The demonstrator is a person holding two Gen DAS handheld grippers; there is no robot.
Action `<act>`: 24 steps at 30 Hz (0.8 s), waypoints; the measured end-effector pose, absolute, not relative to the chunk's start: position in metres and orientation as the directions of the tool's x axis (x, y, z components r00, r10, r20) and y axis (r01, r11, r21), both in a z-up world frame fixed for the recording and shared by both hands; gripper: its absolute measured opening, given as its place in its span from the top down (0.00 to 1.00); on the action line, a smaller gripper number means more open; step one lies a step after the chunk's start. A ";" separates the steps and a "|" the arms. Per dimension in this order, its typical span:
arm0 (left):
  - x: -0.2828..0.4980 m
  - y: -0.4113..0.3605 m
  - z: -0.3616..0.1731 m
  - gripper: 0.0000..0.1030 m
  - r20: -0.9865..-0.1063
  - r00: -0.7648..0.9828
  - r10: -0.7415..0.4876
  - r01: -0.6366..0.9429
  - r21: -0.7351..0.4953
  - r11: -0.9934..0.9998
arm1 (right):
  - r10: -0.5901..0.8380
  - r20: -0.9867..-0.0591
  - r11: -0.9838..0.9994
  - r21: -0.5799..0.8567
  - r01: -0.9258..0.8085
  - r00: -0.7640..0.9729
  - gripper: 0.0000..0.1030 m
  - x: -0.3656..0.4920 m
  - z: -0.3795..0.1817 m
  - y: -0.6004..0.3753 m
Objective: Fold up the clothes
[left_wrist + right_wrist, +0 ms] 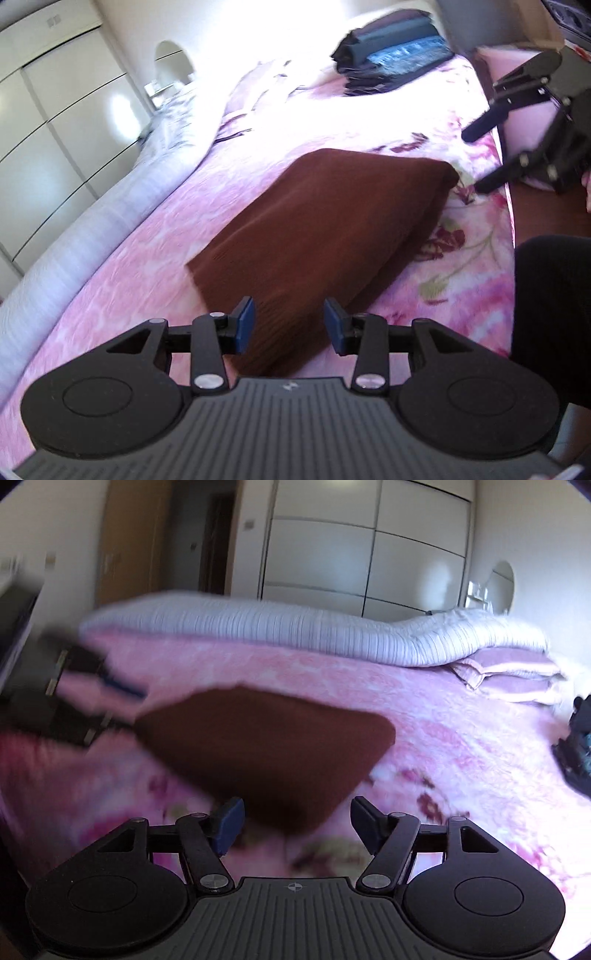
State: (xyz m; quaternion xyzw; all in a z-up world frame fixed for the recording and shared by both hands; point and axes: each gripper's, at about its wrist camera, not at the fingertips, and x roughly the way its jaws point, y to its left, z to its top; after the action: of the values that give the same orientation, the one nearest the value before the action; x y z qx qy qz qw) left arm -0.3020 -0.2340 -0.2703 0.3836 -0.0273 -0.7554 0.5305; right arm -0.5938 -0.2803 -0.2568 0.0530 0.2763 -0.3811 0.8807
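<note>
A brown folded garment [317, 236] lies flat on the pink floral bedspread [147, 266]. It also shows in the right wrist view [266, 746]. My left gripper [290, 325] is open and empty, hovering just above the garment's near end. My right gripper [295, 825] is open and empty, above the garment's near corner. The right gripper also shows in the left wrist view [480, 158], beside the garment's far right corner. The left gripper shows blurred in the right wrist view [122, 701] at the garment's left end.
A stack of dark folded clothes [391, 55] sits at the far end of the bed. A white striped rolled duvet [295, 631] runs along the bed's far side, with pillows [509, 675] beside it. White wardrobes [369, 554] stand behind. The wooden floor [546, 210] lies right of the bed.
</note>
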 end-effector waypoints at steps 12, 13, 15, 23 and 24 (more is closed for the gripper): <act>-0.296 -0.283 -0.285 0.65 -0.589 -0.084 -0.803 0.810 0.428 -0.399 | -0.708 -0.556 0.665 -0.315 0.677 0.436 0.34 -0.523 -0.282 -0.324; -0.296 -0.283 -0.286 0.66 -0.591 -0.087 -0.802 0.810 0.427 -0.402 | -0.717 -0.552 0.673 -0.386 0.631 0.426 0.34 -0.519 -0.287 -0.323; -0.295 -0.284 -0.288 0.66 -0.590 -0.093 -0.802 0.818 0.414 -0.399 | -0.746 -0.536 0.662 -0.535 0.525 0.394 0.34 -0.520 -0.296 -0.314; -0.297 -0.282 -0.278 0.68 -0.571 -0.128 -0.811 0.834 0.380 -0.400 | -0.808 -0.516 0.583 -0.632 0.511 0.283 0.34 -0.552 -0.310 -0.312; -0.298 -0.282 -0.275 0.67 -0.566 -0.137 -0.813 0.837 0.372 -0.401 | -0.795 -0.524 0.602 -0.623 0.500 0.305 0.34 -0.548 -0.308 -0.308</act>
State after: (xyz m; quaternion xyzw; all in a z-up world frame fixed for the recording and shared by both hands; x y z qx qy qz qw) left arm -0.2977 -0.2816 -0.2752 0.3635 0.0168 -0.7539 0.5470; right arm -0.5476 -0.3080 -0.3078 -0.1744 0.4230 -0.4106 0.7887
